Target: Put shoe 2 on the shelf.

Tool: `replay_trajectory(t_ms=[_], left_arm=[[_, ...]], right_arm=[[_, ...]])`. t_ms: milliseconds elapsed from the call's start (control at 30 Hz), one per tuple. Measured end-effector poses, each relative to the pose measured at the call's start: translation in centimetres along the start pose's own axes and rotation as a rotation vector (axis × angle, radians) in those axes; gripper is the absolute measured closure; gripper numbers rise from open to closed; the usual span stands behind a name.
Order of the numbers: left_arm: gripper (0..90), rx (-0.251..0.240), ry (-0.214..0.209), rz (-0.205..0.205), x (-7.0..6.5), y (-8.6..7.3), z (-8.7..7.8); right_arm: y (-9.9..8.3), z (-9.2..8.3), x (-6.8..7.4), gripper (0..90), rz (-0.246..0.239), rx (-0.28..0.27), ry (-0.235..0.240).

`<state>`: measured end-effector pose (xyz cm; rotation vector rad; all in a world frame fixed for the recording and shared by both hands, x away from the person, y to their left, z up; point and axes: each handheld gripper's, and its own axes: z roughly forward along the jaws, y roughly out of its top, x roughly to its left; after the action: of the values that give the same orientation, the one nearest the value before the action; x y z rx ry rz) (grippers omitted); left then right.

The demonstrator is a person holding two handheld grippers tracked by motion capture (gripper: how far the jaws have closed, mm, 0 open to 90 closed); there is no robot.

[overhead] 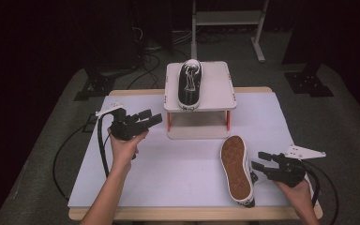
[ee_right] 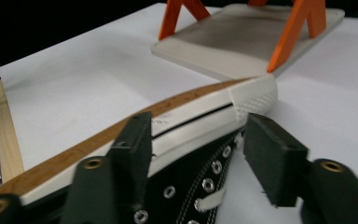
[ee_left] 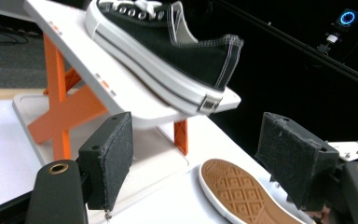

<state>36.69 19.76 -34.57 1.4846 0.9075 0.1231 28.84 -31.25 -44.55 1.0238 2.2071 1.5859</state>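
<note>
Jaws first: the right gripper (overhead: 258, 160) has its jaws apart on either side of the side-lying sneaker (overhead: 237, 169), at the laced upper near the toe, and I can't see the pads actually pressing yet. Jaws on the left gripper (overhead: 153, 117) are apart with nothing between them, hovering left of the stand.

That sneaker lies at the near right of the tabletop (overhead: 178, 164), tan sole facing left. My guess is it's light, with a stiff rubber sole and soft canvas that caves in when squeezed, so pinching across the sole edge or toe cap beats grabbing the floppy upper (laces could snag too).

Going by size, the white stand with orange legs (overhead: 215, 89) sits far centre, and its top already holds the other sneaker (overhead: 190, 82) on the left half. So the free right half looks like the spot, and the stand's near edge could catch the toe.
</note>
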Motion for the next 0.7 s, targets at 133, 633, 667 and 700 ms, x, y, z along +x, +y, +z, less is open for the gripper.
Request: replay_trajectory(t_ms=[133, 633, 667, 700], left_arm=[[25.2, 0.001, 0.004, -0.006, 0.6, -1.3, -0.6], [22.1, 0.009, 0.037, 0.01, 2.3, -5.5, -2.9], [22.0, 0.004, 0.037, 0.008, 2.3, -5.7, -3.0], [21.6, -0.001, 0.035, 0.01, 2.5, -5.9, -3.2]], right_arm=[[0.8, 0.3, 0.8, 57.5, -0.045, -0.011, 0.029], [2.4, 3.9, 2.0, 78.0, -0.094, 0.081, 0.052], [2.3, 4.0, 2.0, 78.2, -0.097, 0.082, 0.046], [2.3, 4.0, 2.0, 80.2, -0.099, 0.09, 0.037]])
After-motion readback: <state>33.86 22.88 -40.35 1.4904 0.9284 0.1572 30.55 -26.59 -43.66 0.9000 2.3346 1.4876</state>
